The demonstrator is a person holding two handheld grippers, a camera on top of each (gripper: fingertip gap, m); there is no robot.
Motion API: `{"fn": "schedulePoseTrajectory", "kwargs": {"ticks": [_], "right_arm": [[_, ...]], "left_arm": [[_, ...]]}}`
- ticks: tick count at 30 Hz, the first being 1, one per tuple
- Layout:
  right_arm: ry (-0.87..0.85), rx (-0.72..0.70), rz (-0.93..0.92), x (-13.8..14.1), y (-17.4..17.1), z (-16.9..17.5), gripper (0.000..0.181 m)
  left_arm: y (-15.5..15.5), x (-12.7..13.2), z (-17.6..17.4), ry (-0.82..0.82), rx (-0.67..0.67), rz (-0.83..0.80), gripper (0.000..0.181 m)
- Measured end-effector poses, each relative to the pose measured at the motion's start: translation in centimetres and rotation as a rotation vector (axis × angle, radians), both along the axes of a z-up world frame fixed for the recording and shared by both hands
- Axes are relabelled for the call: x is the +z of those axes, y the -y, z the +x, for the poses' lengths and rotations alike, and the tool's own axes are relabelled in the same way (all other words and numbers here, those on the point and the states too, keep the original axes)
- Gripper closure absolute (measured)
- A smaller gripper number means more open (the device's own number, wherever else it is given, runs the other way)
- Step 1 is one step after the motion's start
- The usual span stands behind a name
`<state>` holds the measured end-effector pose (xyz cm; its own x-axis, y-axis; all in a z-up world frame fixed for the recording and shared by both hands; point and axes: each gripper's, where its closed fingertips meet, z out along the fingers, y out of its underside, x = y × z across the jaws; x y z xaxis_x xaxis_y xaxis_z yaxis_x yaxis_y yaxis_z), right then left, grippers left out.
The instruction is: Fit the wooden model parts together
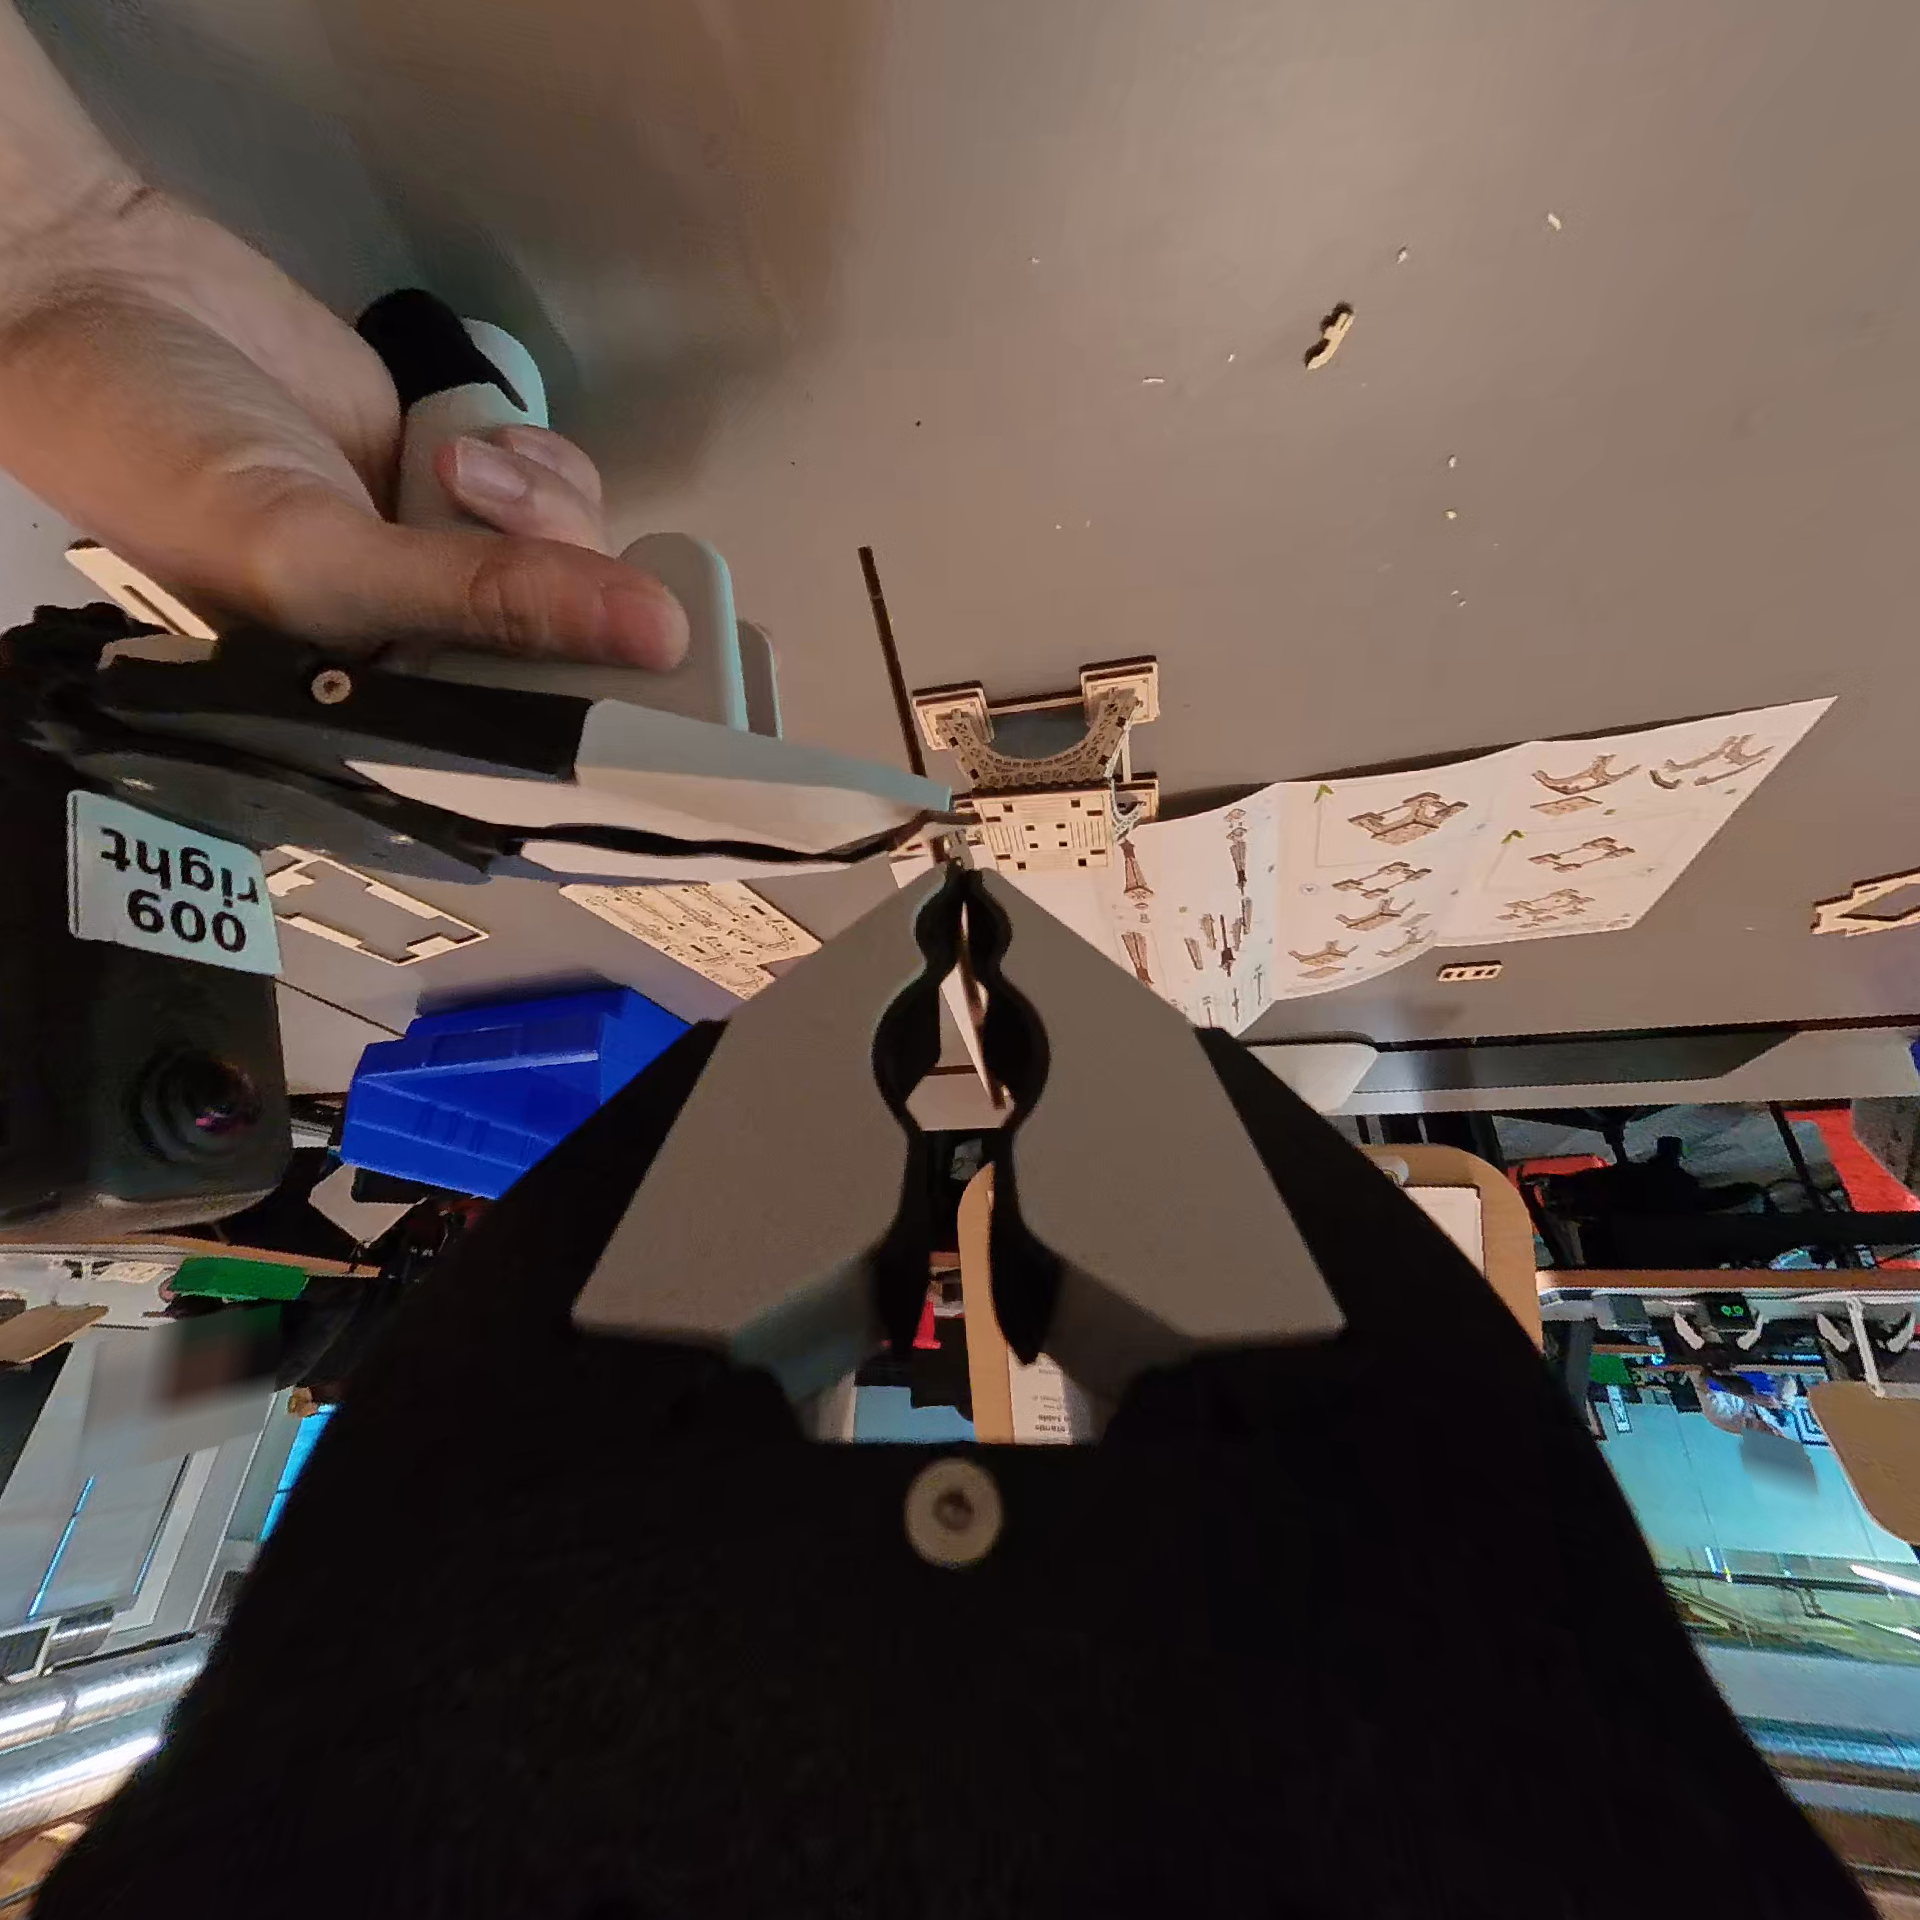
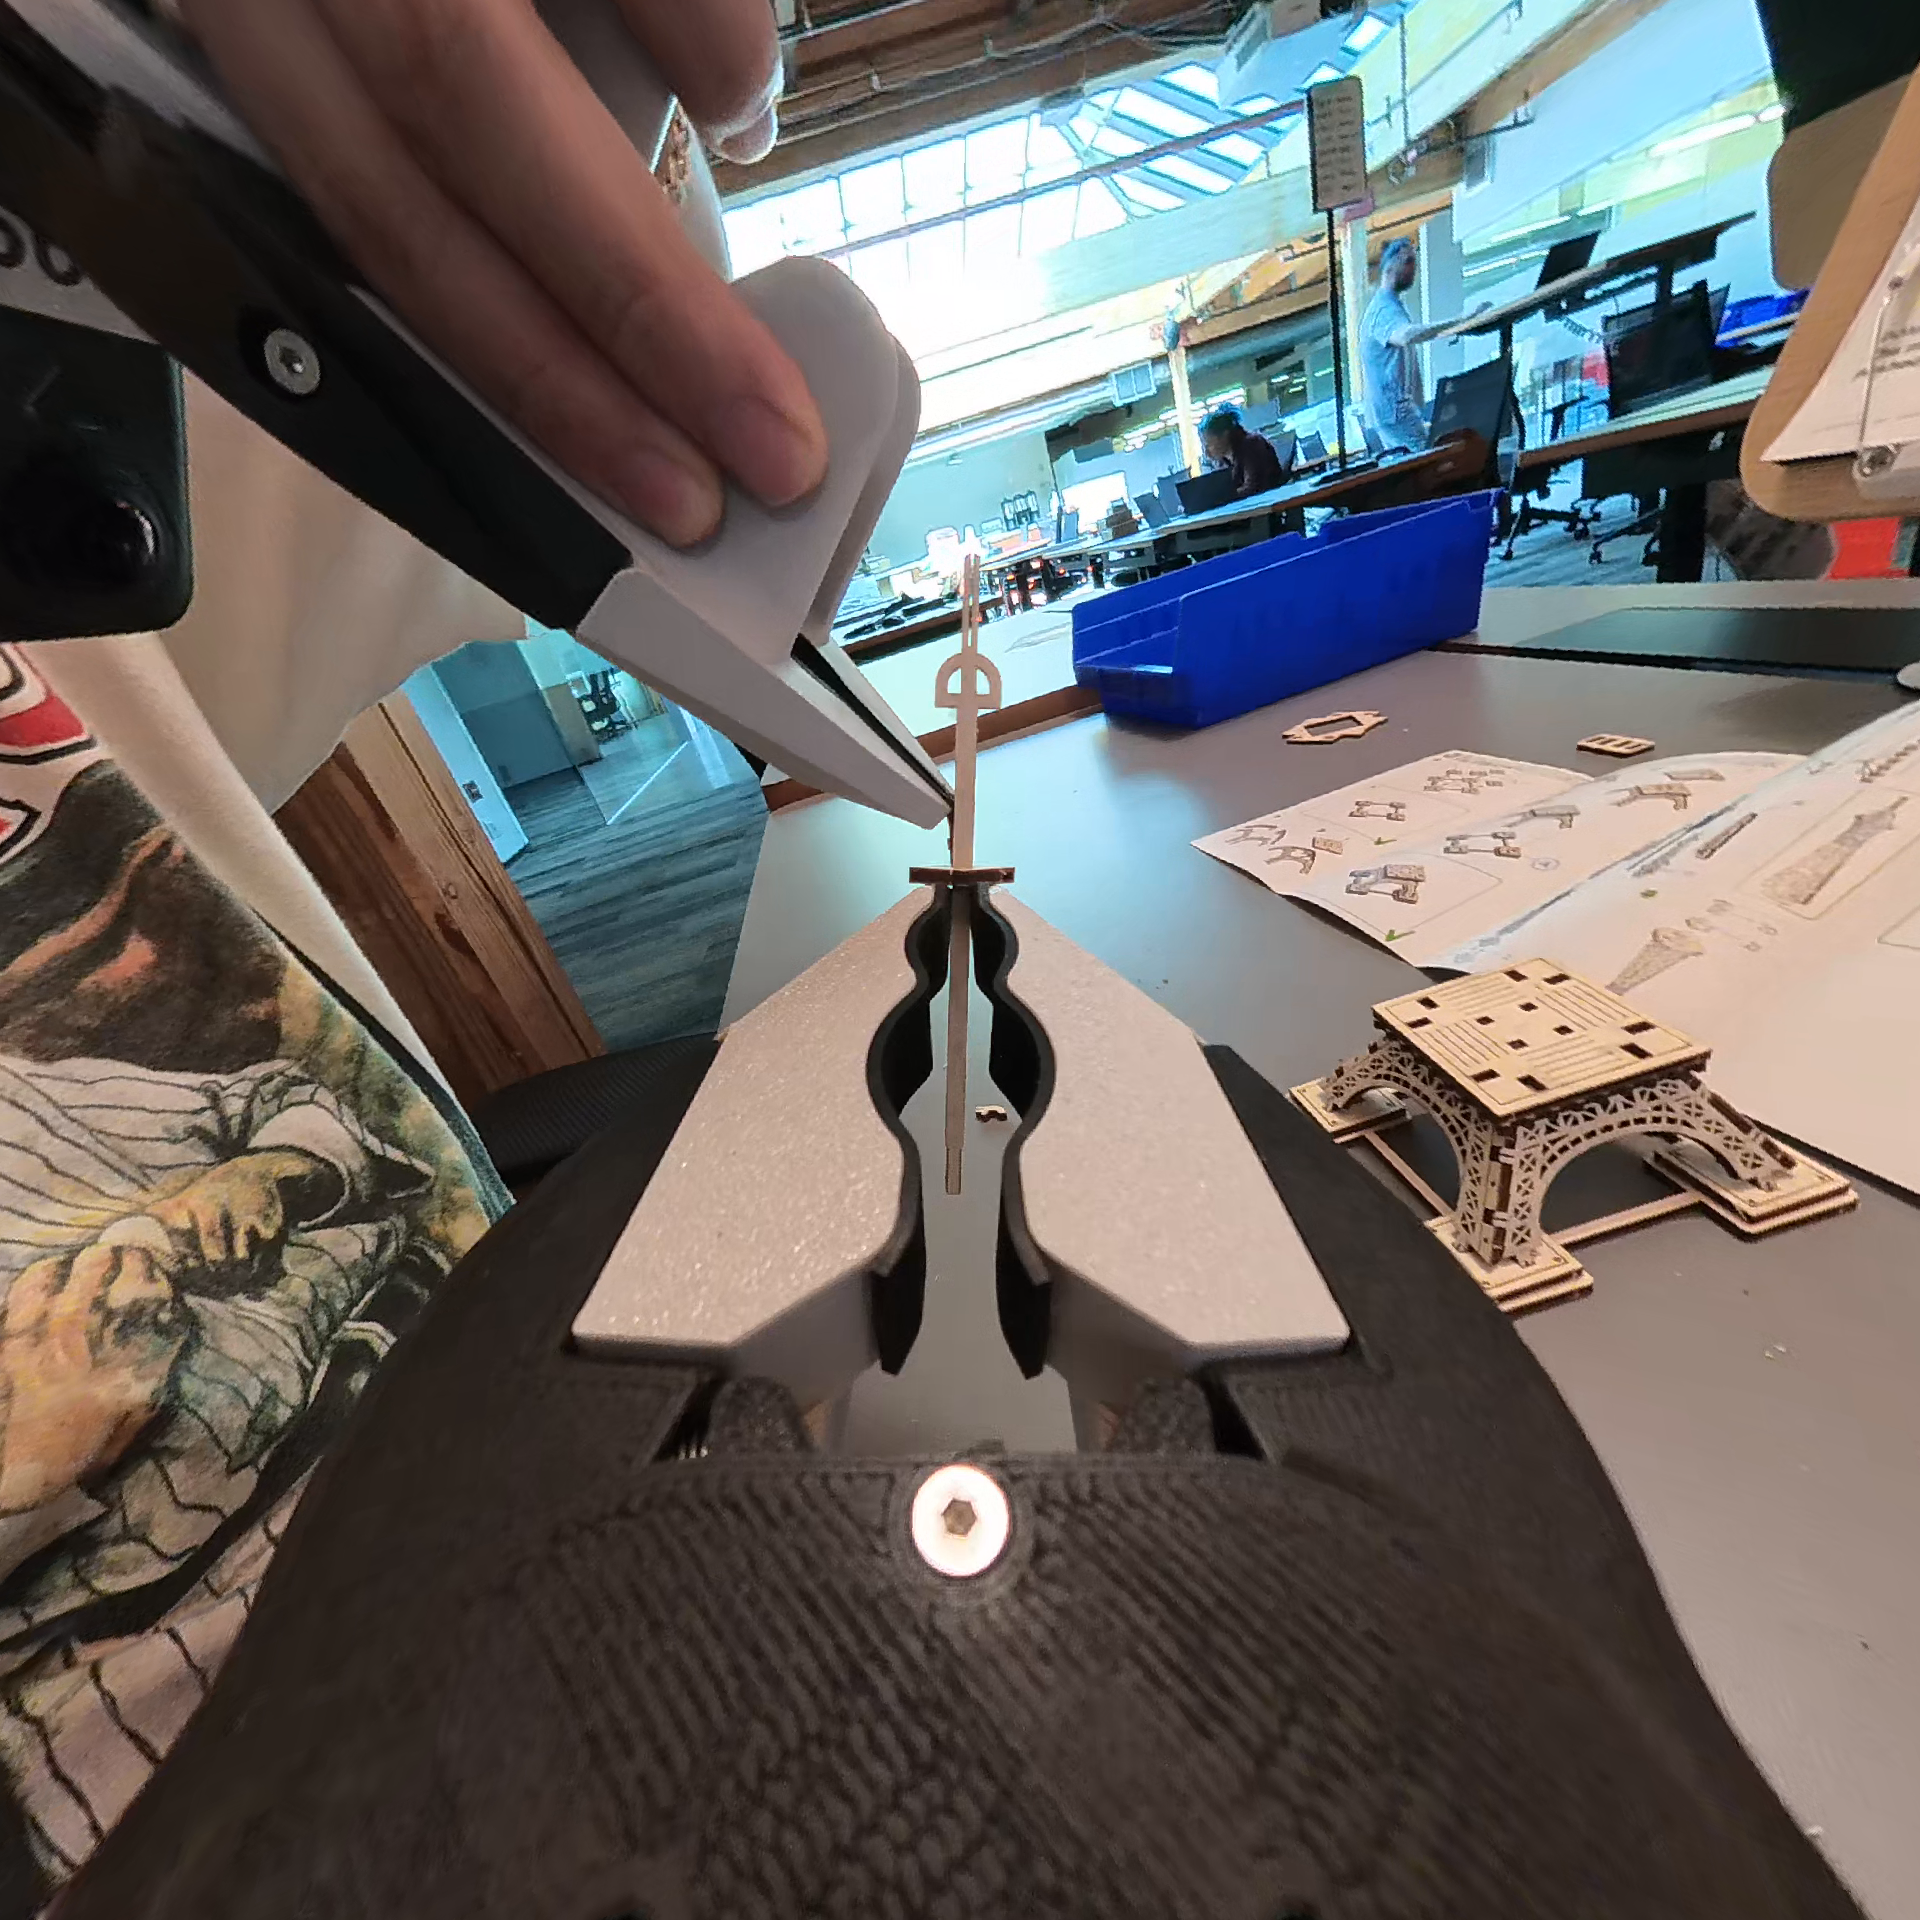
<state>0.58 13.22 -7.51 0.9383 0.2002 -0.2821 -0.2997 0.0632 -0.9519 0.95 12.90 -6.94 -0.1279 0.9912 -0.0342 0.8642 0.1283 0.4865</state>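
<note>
**Thin spire at risk of snapping or slipping between two grips**

The right gripper (image 2: 958, 914) is clenched on a slender wooden spire strip (image 2: 966, 769), which is held upright between its fingers (image 2: 831, 1039), well above the tabletop (image 2: 1195, 935). A small flat wooden collar (image 2: 962, 875) is seated across the strip, just over the fingertips. The left gripper (image 2: 940, 805) is brought in from the upper left, and its fingers appear closed on the strip just above the collar; whether the strip is truly pinched or only touched cannot be told from the right wrist view. In the left wrist view the left gripper (image 1: 961, 883) is seen closed around a thin dark-edged strip (image 1: 971, 997).

The strip is very thin, so bending is judged the main danger: if the two grippers are pulled or twisted out of line, the wood could crack near the collar or at the ringed ornament higher up. The collar could be jammed askew if it is pushed down unevenly, and it could be dropped if the fit is loose. A slip in either grip could let the strip fall.

The partly built tower base (image 2: 1538, 1122) stands near the right edge of the tabletop, beside the instruction sheet (image 2: 1558, 831), and could be knocked by a careless sweep. Loose small parts (image 2: 1335, 727) lie toward the far edge, near the blue bin (image 2: 1288, 623).
</note>
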Motion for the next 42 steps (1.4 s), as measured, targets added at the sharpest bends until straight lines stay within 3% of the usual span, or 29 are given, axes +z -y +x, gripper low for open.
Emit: {"fn": "schedulePoseTrajectory", "kwargs": {"ticks": [12,14,15,16,17,19,22,26,30,35,37,40,42], "right_arm": [[-0.044,0.010,0.043,0.5,0.5,0.4,0.180],[-0.051,0.008,0.144,1.6,0.8,0.5,0.179],[-0.100,0.038,0.192,2.0,0.9,0.3,0.180],[-0.149,0.026,0.152,1.5,0.6,0.7,0.180],[-0.147,-0.042,0.129,1.2,0.7,1.7,0.180],[-0.119,-0.052,0.111,1.1,1.5,1.9,0.180],[-0.115,-0.087,0.128,1.3,1.9,2.4,0.180],[-0.182,-0.119,0.171,1.5,2.5,3.6,0.180],[-0.116,-0.156,0.151,1.5,3.9,3.4,0.180],[-0.021,-0.249,0.139,2.0,8.5,4.1,0.180],[0.058,-0.367,0.138,2.7,10.6,5.2,0.180],[0.128,-0.606,0.127,3.5,14.6,8.1,0.181],[0.155,-0.686,0.102,3.2,16.2,9.3,0.181]], "left_arm": [[0.8,0.4,0.1,-0.113,0.091,-0.109,0.181],[2.3,-0.5,-2.3,-0.277,0.088,-0.188,0.181],[2.2,-1.1,-2.4,-0.269,0.100,-0.166,0.181],[1.5,-1.0,-0.2,-0.091,0.096,-0.112,0.181],[1.2,-0.8,0.6,-0.026,0.093,-0.112,0.181],[1.4,0.2,0.4,-0.092,0.167,-0.208,0.181],[1.5,3.2,1.9,-0.059,0.236,-0.394,0.181],[1.7,4.7,2.5,-0.107,0.373,-0.649,0.181],[1.1,3.5,4.1,-0.125,0.576,-0.916,0.181],[1.6,1.3,7.1,-0.316,0.893,-1.346,0.177],[2.5,0.5,8.6,-0.409,1.028,-1.482,0.177],[4.8,-1.7,10.5,-0.470,1.173,-1.501,0.171],[6.8,-2.9,11.7,-0.467,1.155,-1.423,0.166]]}}
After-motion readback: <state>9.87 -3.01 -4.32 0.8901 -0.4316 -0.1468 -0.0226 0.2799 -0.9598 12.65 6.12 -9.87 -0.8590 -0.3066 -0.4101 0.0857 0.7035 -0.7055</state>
